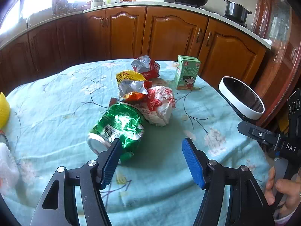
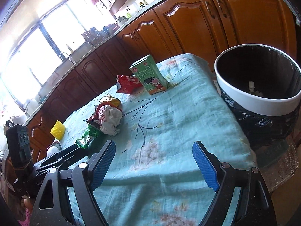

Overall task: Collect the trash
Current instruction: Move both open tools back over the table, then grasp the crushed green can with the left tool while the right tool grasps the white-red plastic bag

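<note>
A crushed green can [image 1: 117, 127] lies on the blue cloth-covered table [image 1: 56, 98], just ahead of my open, empty left gripper [image 1: 151, 144]; its left finger overlaps the can's near end. Behind the can lie a crumpled white-and-red paper wrapper [image 1: 160, 105], a yellow-and-orange snack bag [image 1: 129, 83] and a red foil bag [image 1: 147, 66]. A green milk carton [image 1: 187, 72] stands upright at the far right. The bin [image 2: 257, 86], white-rimmed with a black liner, stands off the table's right edge. My right gripper [image 2: 154, 148] is open and empty over bare cloth, near the bin.
A yellow knobbly object [image 2: 58, 129] sits at the table's left side. Wooden kitchen cabinets [image 1: 169, 32] and a counter with a pan and pot run behind the table. The right gripper's body [image 1: 270, 137] shows at the right edge of the left wrist view.
</note>
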A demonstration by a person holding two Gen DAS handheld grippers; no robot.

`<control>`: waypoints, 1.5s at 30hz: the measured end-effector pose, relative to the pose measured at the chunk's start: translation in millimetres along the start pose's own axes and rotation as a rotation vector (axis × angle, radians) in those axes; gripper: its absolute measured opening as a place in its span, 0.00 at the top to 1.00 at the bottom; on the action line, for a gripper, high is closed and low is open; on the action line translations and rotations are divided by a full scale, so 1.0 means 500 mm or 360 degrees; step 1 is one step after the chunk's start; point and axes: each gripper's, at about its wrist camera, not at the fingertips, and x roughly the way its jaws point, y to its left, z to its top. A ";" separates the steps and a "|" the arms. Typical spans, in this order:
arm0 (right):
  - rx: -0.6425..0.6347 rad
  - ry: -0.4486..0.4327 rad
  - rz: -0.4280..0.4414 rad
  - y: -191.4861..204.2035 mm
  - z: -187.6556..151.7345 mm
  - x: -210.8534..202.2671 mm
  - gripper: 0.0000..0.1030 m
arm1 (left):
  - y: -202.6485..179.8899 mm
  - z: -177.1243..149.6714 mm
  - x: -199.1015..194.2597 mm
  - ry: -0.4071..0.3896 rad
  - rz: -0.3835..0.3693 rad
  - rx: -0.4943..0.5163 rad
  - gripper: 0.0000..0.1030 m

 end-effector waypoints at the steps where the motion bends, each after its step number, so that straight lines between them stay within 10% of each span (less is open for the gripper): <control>1: -0.0009 0.0008 0.0009 0.007 -0.001 0.005 0.17 | 0.004 0.004 0.000 0.0003 0.0004 0.0022 0.35; 21: -0.0145 0.0123 0.0191 0.130 0.060 0.148 0.26 | 0.052 0.033 0.068 0.0118 0.0111 0.0296 0.30; 28: -0.0190 0.0198 0.0198 0.155 0.068 0.215 0.43 | 0.063 0.025 0.098 0.0131 0.0192 0.0352 0.48; 33: -0.0174 0.0231 0.0207 0.155 0.065 0.241 0.76 | 0.103 0.036 0.094 0.0127 0.0068 0.0164 0.49; 45: -0.0132 0.0124 0.0165 0.091 0.044 0.128 0.79 | 0.058 0.017 0.053 0.0045 -0.0190 -0.0093 0.50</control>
